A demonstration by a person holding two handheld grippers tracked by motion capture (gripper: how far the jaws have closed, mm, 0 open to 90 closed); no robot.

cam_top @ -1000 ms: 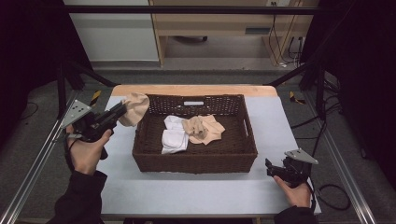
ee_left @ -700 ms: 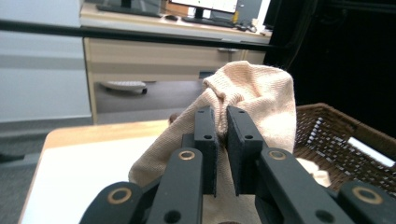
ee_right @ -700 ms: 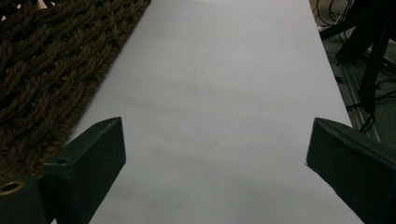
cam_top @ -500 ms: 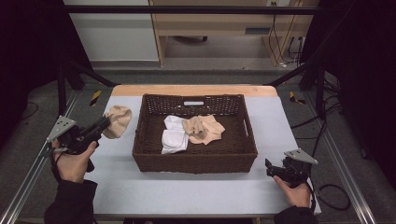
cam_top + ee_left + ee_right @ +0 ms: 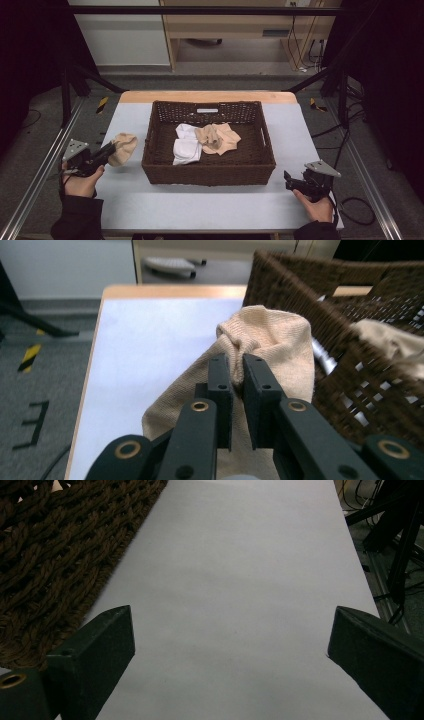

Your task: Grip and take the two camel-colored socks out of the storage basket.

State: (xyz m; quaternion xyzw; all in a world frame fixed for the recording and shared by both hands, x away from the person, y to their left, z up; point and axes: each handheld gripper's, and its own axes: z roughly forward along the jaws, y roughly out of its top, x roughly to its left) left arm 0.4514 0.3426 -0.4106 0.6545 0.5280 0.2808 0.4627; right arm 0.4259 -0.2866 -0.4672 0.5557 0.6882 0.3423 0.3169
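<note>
The left tongs (image 5: 236, 372) pinch a bunched fold of the beige sock (image 5: 270, 347), soft, light and limp, hanging just beside the basket (image 5: 207, 170). The right tongs (image 5: 230, 635) gape wide, empty, over the desk (image 5: 200, 210).

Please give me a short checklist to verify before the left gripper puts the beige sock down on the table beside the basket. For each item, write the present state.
1. Left gripper grips the beige sock: ok, the jaws are pinched on a fold of it.
2. Sock is outside the basket: ok, it hangs at the basket's left side.
3. Table under the sock is free: ok, bare surface shows there in the left gripper view.
4. Sock already rests on the table: cannot tell.
5. Right gripper is out of the way: ok, it is at the near right of the table, jaws open, nothing between them.
6. Other socks are inside the basket: ok.
</note>
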